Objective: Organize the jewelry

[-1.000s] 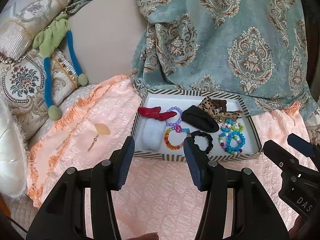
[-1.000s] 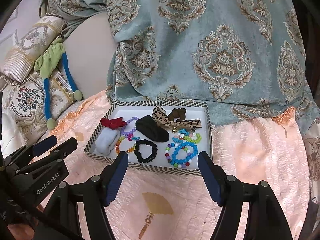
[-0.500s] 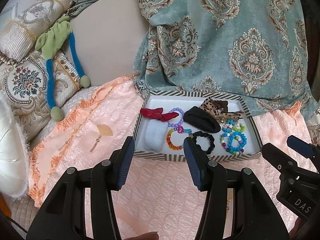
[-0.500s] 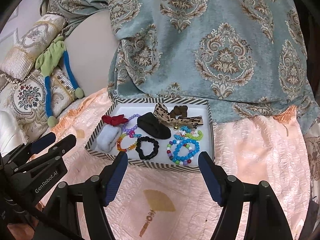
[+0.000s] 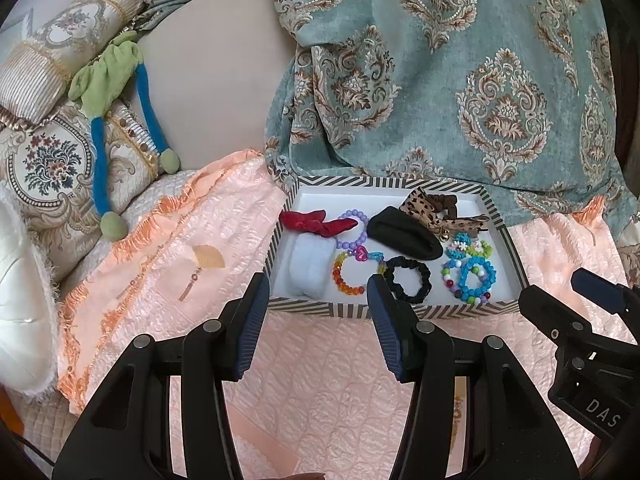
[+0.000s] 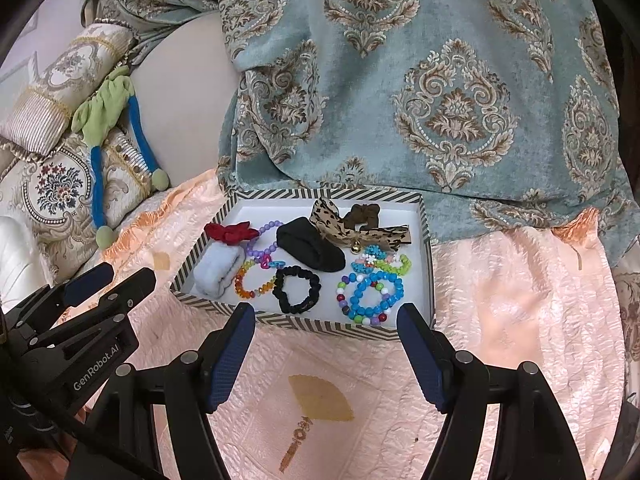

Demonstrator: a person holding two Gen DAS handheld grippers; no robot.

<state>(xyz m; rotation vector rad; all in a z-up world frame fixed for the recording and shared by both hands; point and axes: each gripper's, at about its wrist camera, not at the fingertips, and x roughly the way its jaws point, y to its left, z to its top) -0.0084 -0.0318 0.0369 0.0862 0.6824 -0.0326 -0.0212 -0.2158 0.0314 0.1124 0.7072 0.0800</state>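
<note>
A striped-rim white tray (image 5: 400, 311) (image 6: 304, 323) lies on a peach quilt. In it are a red bow (image 5: 316, 222), a pale blue fluffy band (image 5: 311, 266), a rainbow bead bracelet (image 5: 347, 276), a black scrunchie (image 5: 408, 279) (image 6: 297, 288), a black pouch (image 5: 404, 236), a leopard bow (image 5: 428, 208) and blue bead bracelets (image 5: 474, 280) (image 6: 370, 294). My left gripper (image 5: 316, 320) is open and empty, just short of the tray's near rim. My right gripper (image 6: 324, 344) is open and empty, wide apart, before the near rim.
A teal patterned blanket (image 5: 460, 72) hangs behind the tray. Embroidered cushions (image 5: 48, 160) and a green-and-blue soft toy (image 5: 108, 80) lie at the left. A white fluffy cushion (image 5: 20, 300) is at the far left.
Both grippers have drifted slightly closer to the tray and a little left; the tray sits lower and more rightward in view. Jaws stay open.
</note>
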